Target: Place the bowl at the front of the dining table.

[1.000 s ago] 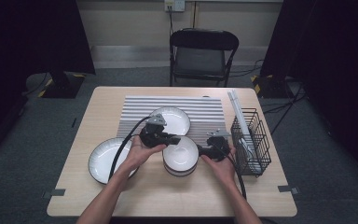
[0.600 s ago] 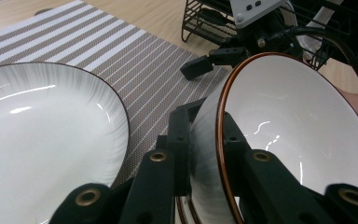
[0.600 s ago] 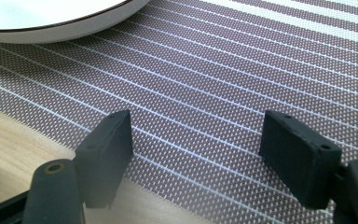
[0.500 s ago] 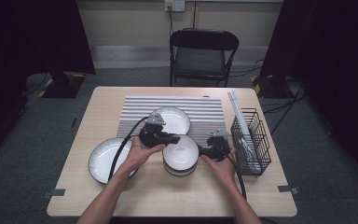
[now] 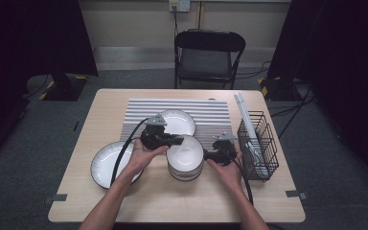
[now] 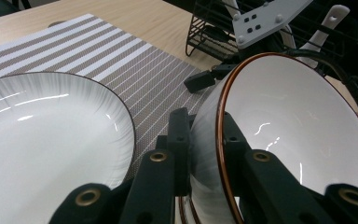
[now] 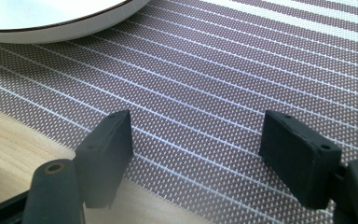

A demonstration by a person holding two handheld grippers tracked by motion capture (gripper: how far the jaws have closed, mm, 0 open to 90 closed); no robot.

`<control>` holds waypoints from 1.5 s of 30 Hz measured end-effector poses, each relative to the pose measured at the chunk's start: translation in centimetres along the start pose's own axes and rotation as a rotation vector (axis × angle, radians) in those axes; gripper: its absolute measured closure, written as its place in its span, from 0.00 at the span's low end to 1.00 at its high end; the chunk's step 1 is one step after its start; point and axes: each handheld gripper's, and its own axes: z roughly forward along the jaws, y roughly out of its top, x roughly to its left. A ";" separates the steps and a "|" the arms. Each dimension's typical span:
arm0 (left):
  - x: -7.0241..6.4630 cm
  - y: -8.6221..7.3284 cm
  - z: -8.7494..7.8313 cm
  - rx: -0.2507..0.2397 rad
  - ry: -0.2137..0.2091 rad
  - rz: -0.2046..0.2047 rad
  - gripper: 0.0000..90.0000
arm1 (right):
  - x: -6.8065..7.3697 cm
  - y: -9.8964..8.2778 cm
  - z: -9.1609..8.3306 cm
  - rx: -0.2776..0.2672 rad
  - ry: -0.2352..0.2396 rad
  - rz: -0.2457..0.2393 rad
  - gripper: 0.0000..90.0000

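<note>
Step in hand: left hand-held gripper (image 6: 205, 140) clamps the rim of the white brown-edged ceramic bowl (image 5: 185, 152) atop the stack, mid-worktop. Right hand-held gripper (image 7: 196, 154) stands open, empty. Next move likely calls for a steady lift.

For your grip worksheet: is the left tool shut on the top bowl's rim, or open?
Shut: the left tool has one jaw either side of the top bowl's wall, pressing it.

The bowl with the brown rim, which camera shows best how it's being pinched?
The left gripper view: the left gripper has its jaws shut on the tilted bowl's rim, one pad inside, one outside. The high view shows the bowl small, atop a stack. The right gripper view shows open jaws over the striped mat.
</note>
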 end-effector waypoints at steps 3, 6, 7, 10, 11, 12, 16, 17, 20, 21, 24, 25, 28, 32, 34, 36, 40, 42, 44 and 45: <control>0.1 0.2 -0.3 -0.007 0.001 -0.003 0.88 | 0.0 0.0 0.0 0.000 0.000 0.000 0.28; 0.0 0.5 -0.6 -0.016 0.005 0.005 0.88 | 0.0 0.0 0.0 0.000 0.001 0.000 0.28; 0.0 0.5 -0.6 -0.021 0.011 -0.003 0.88 | 0.0 0.0 0.0 0.000 0.001 0.000 0.28; 0.2 0.7 -0.8 -0.029 0.013 -0.004 0.88 | 0.0 0.0 0.0 0.000 0.001 0.000 0.28; 0.3 0.7 -0.9 -0.033 0.014 -0.006 0.88 | 0.0 0.0 0.0 0.000 0.001 0.000 0.28; 0.3 0.8 -1.0 -0.031 0.015 -0.008 0.88 | 0.0 0.0 0.0 0.000 0.001 0.000 0.28; 0.7 0.8 -1.4 -0.043 0.022 -0.020 0.88 | 0.0 0.0 0.0 0.000 0.001 0.000 0.28; 0.8 0.8 -1.5 -0.043 0.023 -0.017 0.88 | 0.0 0.0 0.0 0.000 0.001 0.000 0.28; 1.2 0.8 -1.7 -0.049 0.028 -0.022 0.88 | 0.0 0.0 0.0 0.000 0.001 0.000 0.28; 1.3 0.8 -1.9 -0.053 0.029 -0.018 0.88 | 0.0 0.0 0.0 -0.002 0.000 -0.003 0.28; 1.4 0.8 -2.1 -0.056 0.026 -0.019 0.88 | 0.0 0.0 0.0 0.000 0.001 0.000 0.28; 1.4 0.9 -2.2 -0.055 0.026 -0.010 0.88 | 0.0 0.0 0.0 0.000 0.000 0.000 0.28; 1.5 0.9 -2.4 -0.059 0.035 -0.015 0.88 | 0.0 0.0 0.0 0.000 0.000 0.000 0.28; 1.8 1.1 -2.8 -0.066 0.037 -0.017 0.88 | 0.0 0.0 0.0 0.000 0.001 0.000 0.28; 2.0 1.4 -3.2 -0.074 0.045 -0.026 0.88 | 0.0 0.0 0.0 0.000 0.000 0.000 0.28; 2.2 1.6 -3.5 -0.078 0.063 -0.018 0.88 | 0.0 0.0 0.0 0.000 0.001 0.000 0.28; 2.6 1.7 -4.0 -0.092 0.065 -0.026 0.88 | 0.0 0.0 0.0 0.000 0.001 0.000 0.28; 2.8 1.7 -4.1 -0.094 0.077 -0.031 0.88 | 0.0 0.0 0.0 0.000 0.000 0.000 0.28; 3.1 1.6 -4.2 -0.092 0.090 -0.037 0.88 | 0.0 0.0 0.0 0.000 0.000 0.000 0.28; 3.3 1.5 -4.3 -0.099 0.099 -0.047 0.88 | 0.0 0.0 0.0 0.000 0.000 0.000 0.28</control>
